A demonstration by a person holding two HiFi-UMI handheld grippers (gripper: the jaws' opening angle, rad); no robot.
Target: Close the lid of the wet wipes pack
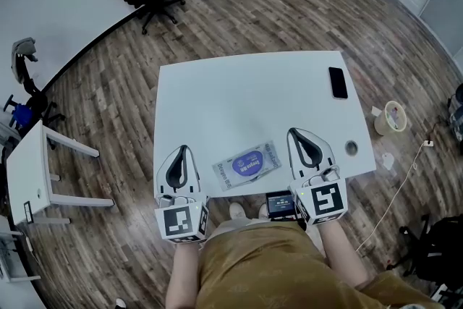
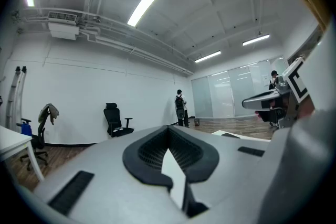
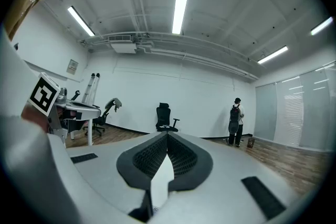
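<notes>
Our left claw (image 1: 182, 153) and right claw (image 1: 299, 135) are both closed, gripping nothing.
We see the wet wipes pack (image 1: 247, 165) lying flat near the table's (image 1: 246, 94) front edge, between the claws, touching neither.

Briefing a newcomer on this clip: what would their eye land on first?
A wet wipes pack lies flat at the near edge of the white table, in the middle of the head view. The left gripper and right gripper flank it, apart from it, fingers together and empty. A black phone lies near the table's far right corner.
</notes>
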